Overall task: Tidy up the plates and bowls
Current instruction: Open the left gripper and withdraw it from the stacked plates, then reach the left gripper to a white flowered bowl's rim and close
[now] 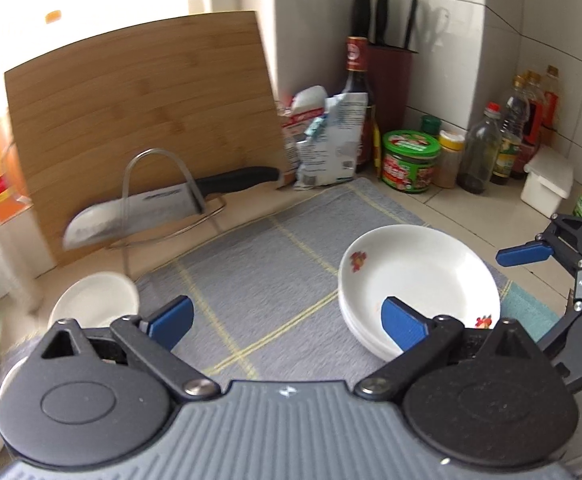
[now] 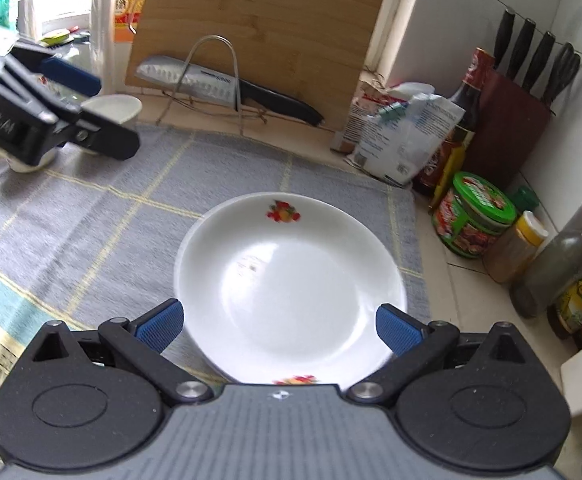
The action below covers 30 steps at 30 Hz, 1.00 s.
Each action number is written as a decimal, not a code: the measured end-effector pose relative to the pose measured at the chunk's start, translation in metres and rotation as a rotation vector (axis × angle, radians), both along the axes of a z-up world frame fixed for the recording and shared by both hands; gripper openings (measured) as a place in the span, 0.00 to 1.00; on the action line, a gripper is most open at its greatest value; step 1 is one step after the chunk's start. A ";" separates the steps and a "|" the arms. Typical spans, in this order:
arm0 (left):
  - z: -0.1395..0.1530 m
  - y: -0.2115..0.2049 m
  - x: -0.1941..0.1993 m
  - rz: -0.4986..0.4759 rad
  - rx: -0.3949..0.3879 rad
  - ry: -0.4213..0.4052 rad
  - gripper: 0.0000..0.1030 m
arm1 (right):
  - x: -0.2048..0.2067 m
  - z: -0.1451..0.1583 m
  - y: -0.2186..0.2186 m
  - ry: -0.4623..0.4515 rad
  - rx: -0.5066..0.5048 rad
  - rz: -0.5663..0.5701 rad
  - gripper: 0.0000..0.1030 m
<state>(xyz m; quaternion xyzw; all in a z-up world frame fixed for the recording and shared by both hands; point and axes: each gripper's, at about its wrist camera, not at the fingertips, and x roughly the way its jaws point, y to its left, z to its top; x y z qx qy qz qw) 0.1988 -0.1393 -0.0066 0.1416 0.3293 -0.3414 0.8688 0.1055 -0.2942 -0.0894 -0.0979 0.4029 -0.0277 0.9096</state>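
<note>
On grey mat [image 2: 91,216], stacked white plates [image 1: 415,280], top one empty, small bowl [image 1: 97,300] apart

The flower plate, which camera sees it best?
The right wrist view. There the plate fills the middle, seen from above, with its whole bowl and the far flower print showing. In the left wrist view the plate sits off to the side, partly hidden behind a blue finger, but you can see it tops a stack.

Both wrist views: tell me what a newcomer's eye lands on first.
A stack of white fruit-printed plates sits on the grey checked cloth, just ahead of the open right tongs. Behind, a large black-handled kitchen knife rests in a wire rack against the leaning bamboo cutting board.
</note>
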 end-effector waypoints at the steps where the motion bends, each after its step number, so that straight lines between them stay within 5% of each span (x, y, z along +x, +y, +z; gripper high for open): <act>1: -0.001 0.009 -0.002 0.014 -0.002 0.007 0.97 | 0.002 0.000 0.005 -0.005 0.015 0.005 1.00; 18: -0.020 0.180 -0.002 0.199 -0.046 0.101 0.97 | 0.047 -0.024 0.153 0.042 0.041 0.117 1.00; 30: -0.026 0.210 0.019 0.335 -0.035 0.150 0.97 | 0.082 -0.029 0.178 0.024 0.054 0.288 1.00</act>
